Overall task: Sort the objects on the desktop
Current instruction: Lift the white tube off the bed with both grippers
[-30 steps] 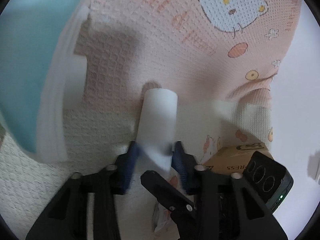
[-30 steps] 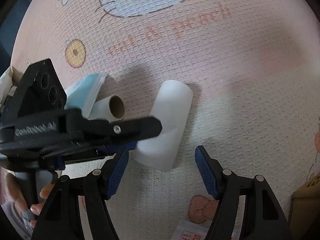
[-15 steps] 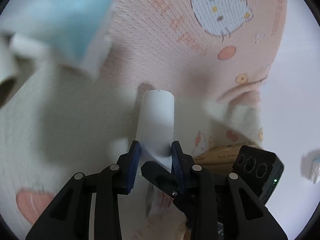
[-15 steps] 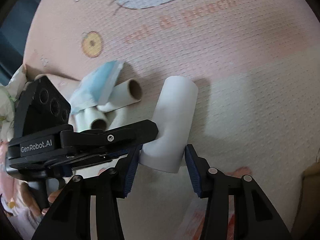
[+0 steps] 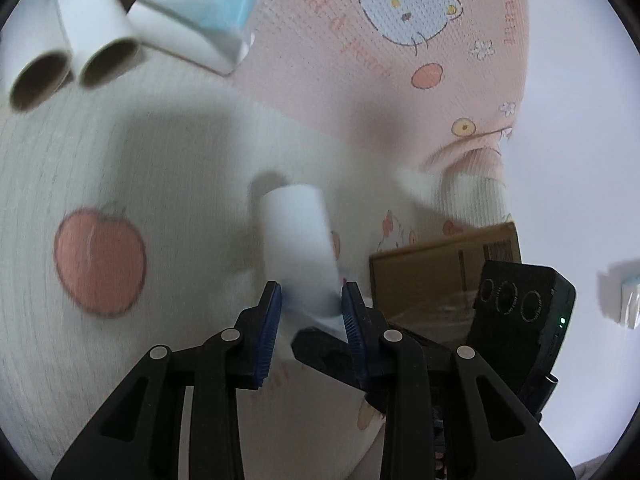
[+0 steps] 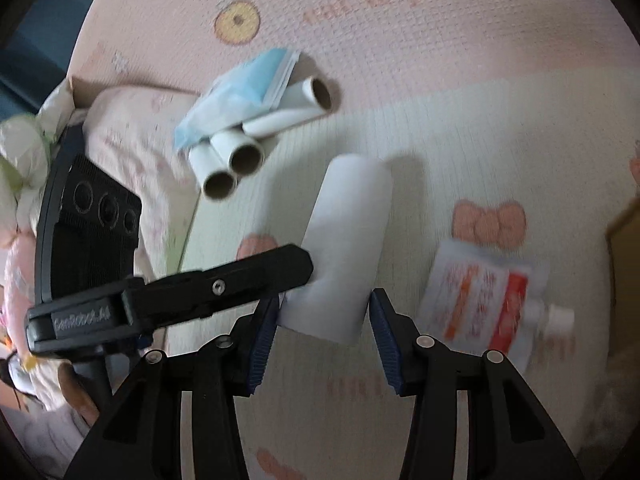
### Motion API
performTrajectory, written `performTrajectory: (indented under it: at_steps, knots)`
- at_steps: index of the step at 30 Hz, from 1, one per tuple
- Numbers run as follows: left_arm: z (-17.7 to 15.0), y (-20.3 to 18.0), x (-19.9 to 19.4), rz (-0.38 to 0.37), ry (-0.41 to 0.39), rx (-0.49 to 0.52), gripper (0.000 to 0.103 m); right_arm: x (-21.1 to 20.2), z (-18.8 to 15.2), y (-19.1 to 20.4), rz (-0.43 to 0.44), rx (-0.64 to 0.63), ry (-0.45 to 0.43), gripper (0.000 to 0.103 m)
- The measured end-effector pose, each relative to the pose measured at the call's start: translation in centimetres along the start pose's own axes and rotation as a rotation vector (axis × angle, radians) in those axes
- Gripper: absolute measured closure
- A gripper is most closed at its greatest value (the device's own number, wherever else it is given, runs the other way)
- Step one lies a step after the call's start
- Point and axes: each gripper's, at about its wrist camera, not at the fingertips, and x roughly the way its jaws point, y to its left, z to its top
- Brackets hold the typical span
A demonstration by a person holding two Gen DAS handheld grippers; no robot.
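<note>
A plain white roll [image 5: 296, 240] hangs above the pink cartoon mat [image 5: 400, 120], held at its near end. My left gripper [image 5: 310, 308] is shut on that end, blue pads pressing both sides. In the right wrist view the same roll [image 6: 348, 232] stands between the pads of my right gripper [image 6: 322, 320], which is shut on it too. One finger [image 6: 256, 276] of the left gripper reaches in from the left and meets the roll's lower left edge. The right gripper's finger [image 5: 320, 346] shows just under the roll in the left wrist view.
Three cardboard-core tubes [image 6: 236, 156] lie under a blue mask pack [image 6: 244, 84] on the mat; both also appear in the left wrist view as tubes [image 5: 100, 60] and pack [image 5: 224, 4]. A red and orange sachet [image 6: 488, 292] lies right. A cardboard box [image 5: 440, 272] sits near.
The right gripper's jaws closed from wide apart onto the white roll. Both grippers then carried the roll across the mat, bringing the tubes, mask pack and sachet into view.
</note>
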Motion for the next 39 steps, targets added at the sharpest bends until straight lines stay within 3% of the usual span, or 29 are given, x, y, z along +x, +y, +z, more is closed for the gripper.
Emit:
performTrajectory:
  at_steps: [5,9,13,25,30,36,39]
  knots:
    - [-2.4,0.2,-1.2,0.015,-0.011,0.007,0.069,-1.3,-2.4,0.9,-0.031,-0.061,0.03,0.059]
    - [-4.0,0.4,-1.2,0.081,0.0,0.033,0.069,-0.6,-4.0,1.7,-0.065,-0.133,0.086,0.06]
    - [-4.4,0.2,-0.9,0.131,0.012,0.045,0.067,-0.4,-4.2,1.7,-0.049,-0.12,0.111,0.058]
    - [-2.1,2.3,0.4,0.091,0.048,-0.055,0.064,1.2,-3.2,-0.4,0.011,0.047,0.115,0.054]
    - [-2.0,1.7,1.0,0.094,0.066,-0.001,0.064,2.5,-3.0,-1.0,0.004,0.061,0.136,0.057]
    - [-2.3,0.9,0.3,0.104,0.043,0.031,0.064,2.2,-2.7,-0.8,-0.003,0.022,0.119,0.057]
    - [-2.1,-0.9,-0.6,0.11,0.016,0.093,0.064,1.3,-2.5,-0.1,-0.006,-0.008,0.095,0.058]
